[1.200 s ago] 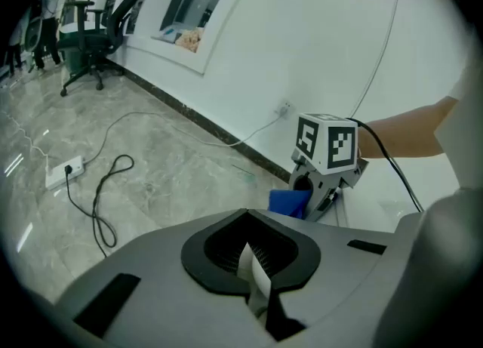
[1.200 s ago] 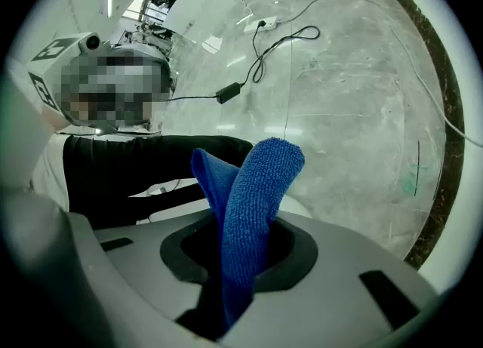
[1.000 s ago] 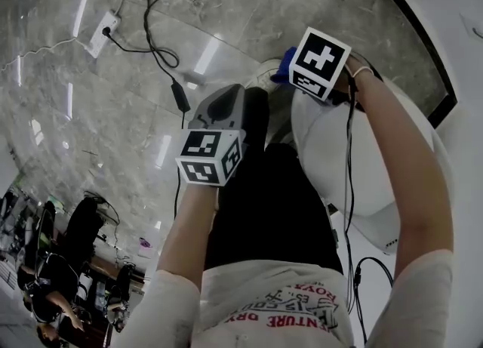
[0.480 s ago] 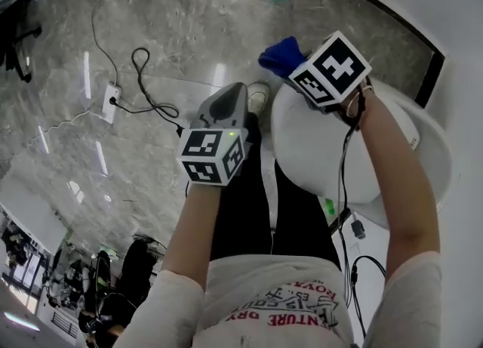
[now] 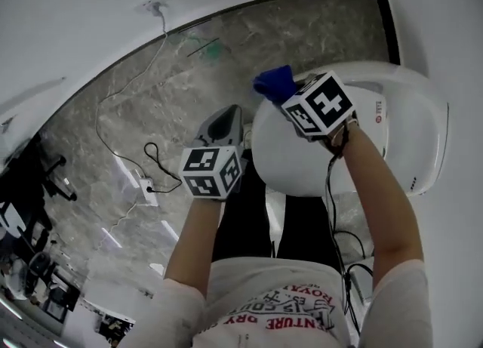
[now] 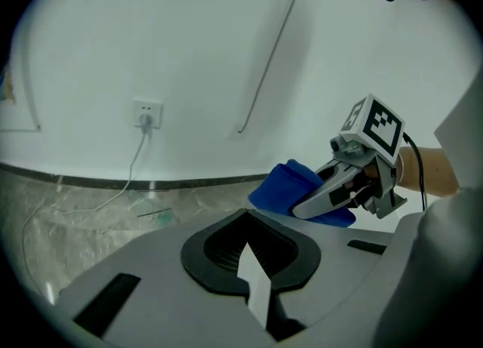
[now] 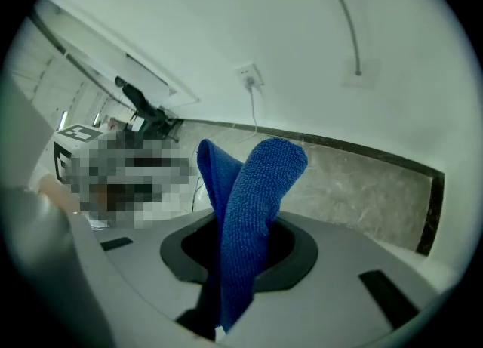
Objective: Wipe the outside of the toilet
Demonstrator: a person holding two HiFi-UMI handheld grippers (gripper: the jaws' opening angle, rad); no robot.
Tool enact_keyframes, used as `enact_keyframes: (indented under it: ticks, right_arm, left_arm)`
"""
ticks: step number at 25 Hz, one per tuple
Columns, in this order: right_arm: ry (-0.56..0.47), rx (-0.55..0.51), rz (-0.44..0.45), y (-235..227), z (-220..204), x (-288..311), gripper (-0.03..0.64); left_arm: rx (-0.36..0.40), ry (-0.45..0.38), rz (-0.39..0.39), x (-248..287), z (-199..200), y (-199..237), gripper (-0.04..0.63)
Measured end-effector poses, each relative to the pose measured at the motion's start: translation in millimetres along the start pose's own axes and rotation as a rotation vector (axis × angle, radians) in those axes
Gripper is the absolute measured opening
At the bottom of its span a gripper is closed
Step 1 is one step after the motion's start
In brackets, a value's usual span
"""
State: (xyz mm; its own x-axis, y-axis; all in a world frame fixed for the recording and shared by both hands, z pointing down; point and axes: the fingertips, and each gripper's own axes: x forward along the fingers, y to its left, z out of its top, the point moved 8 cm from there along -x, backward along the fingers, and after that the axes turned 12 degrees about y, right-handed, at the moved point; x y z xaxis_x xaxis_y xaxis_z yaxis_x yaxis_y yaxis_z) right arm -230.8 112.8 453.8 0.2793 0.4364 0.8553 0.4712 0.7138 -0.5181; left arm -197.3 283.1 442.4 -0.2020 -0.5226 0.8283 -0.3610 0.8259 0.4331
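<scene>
Right gripper [image 5: 290, 100] sits over the toilet [image 5: 298, 161] lid near its front edge, clamped on a blue cloth [image 5: 273, 82] that juts past the tips, likely ready to wipe. Left gripper [image 5: 225, 121], jaws together and empty, is held aside over the floor [image 5: 151, 112], out of the way.

Toilet [image 5: 302, 165]: white, glossy, lid down, standing at right edge of grey marble floor [image 5: 151, 135]. Cloth [image 5: 275, 82]: blue microfibre, folded, pinched in your right gripper [image 5: 290, 99], free end sticking past jaws, at lid's rounded front edge, far side from you; contact unclear.
</scene>
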Motion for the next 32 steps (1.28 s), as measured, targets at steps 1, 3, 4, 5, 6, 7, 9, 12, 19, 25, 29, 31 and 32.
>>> enact_keyframes:
  ticks: [1, 3, 4, 5, 6, 7, 9, 12, 19, 25, 29, 31, 32]
  right_arm:
    - [-0.040, 0.052, -0.001, -7, -13, -7, 0.083]
    - [-0.102, 0.133, -0.008, -21, -40, -21, 0.083]
    - [-0.127, 0.166, -0.009, -26, -55, -26, 0.083]
    - [-0.151, 0.197, -0.008, -31, -72, -31, 0.083]
    - [-0.175, 0.228, -0.007, -36, -90, -35, 0.083]
    - [-0.198, 0.258, -0.009, -41, -108, -39, 0.083]
    - [-0.242, 0.313, -0.024, -51, -145, -46, 0.083]
    - [-0.304, 0.404, -0.045, -55, -198, -55, 0.083]
    - [-0.415, 0.555, -0.075, -41, -320, -66, 0.083]
    - [-0.578, 0.728, -0.097, -25, -425, -68, 0.083]
    - [-0.717, 0.848, -0.100, -10, -488, -74, 0.083]
    - [-0.757, 0.884, -0.146, -1, -518, -82, 0.083]
    - [-0.774, 0.899, -0.168, 4, -532, -87, 0.083]
  left_arm:
    - [0.044, 0.020, -0.016, 7, 7, -10, 0.006]
    - [0.102, 0.052, -0.046, 20, 18, -34, 0.005]
    - [0.120, 0.067, -0.061, 25, 20, -47, 0.005]
    - [0.137, 0.082, -0.075, 31, 22, -61, 0.005]
    - [0.160, 0.096, -0.088, 36, 22, -76, 0.006]
    - [0.187, 0.107, -0.099, 42, 21, -92, 0.005]
    - [0.245, 0.125, -0.119, 55, 18, -125, 0.006]
    - [0.318, 0.159, -0.158, 72, 9, -169, 0.005]
    - [0.487, 0.213, -0.220, 95, -22, -272, 0.005]
    - [0.629, 0.259, -0.268, 114, -69, -355, 0.005]
    - [0.738, 0.295, -0.314, 119, -103, -399, 0.006]
    - [0.795, 0.310, -0.335, 121, -119, -420, 0.006]
    - [0.811, 0.316, -0.347, 123, -126, -429, 0.005]
